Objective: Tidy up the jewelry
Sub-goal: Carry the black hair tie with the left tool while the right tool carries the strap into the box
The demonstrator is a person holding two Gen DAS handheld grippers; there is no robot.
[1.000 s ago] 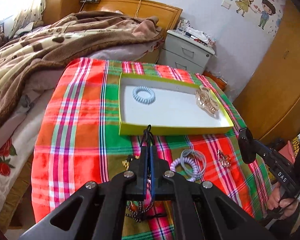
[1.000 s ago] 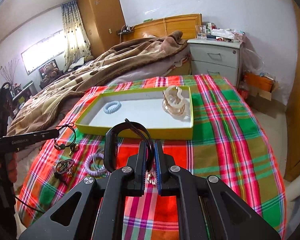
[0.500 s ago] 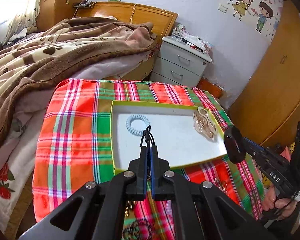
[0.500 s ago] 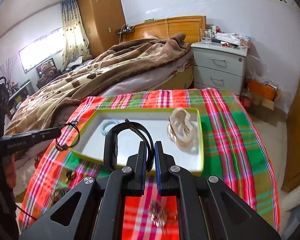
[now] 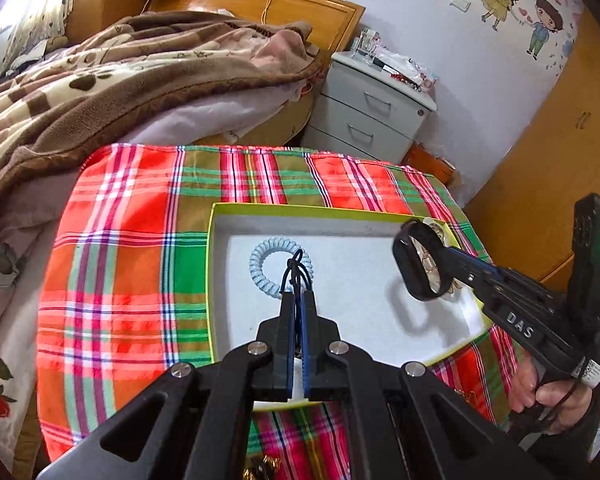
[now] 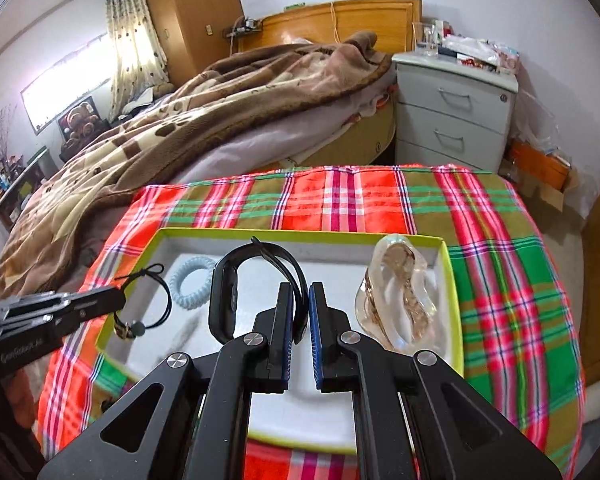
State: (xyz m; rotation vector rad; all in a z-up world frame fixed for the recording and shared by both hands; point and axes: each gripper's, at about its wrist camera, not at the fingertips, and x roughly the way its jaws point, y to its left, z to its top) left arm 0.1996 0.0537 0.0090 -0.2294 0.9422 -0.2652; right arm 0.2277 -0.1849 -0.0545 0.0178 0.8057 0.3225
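Note:
A yellow-rimmed white tray [image 5: 216, 280] [image 6: 448, 280] lies on the plaid cloth. In it are a pale blue coil hair tie [image 5: 260, 264] [image 6: 188, 280] and a clear amber hair claw [image 6: 400, 300]. My left gripper [image 5: 299, 294] [image 6: 122, 300] is shut on a thin black cord bracelet [image 5: 296, 270] [image 6: 148, 300] with a small charm, held over the tray's left part. My right gripper [image 6: 300, 292] [image 5: 436, 268] is shut on a black wristband [image 6: 228, 292] [image 5: 416, 268], held over the tray's middle.
The plaid cloth [image 5: 120, 264] covers a small table beside a bed with a brown blanket [image 6: 180, 120]. A grey nightstand [image 6: 456, 112] stands behind. A wooden wardrobe [image 5: 548, 160] is at the right. More jewelry lies on the cloth near the front edge [image 5: 260, 468].
Both grippers have moved forward from the loose jewelry on the cloth to above the tray, each carrying its item.

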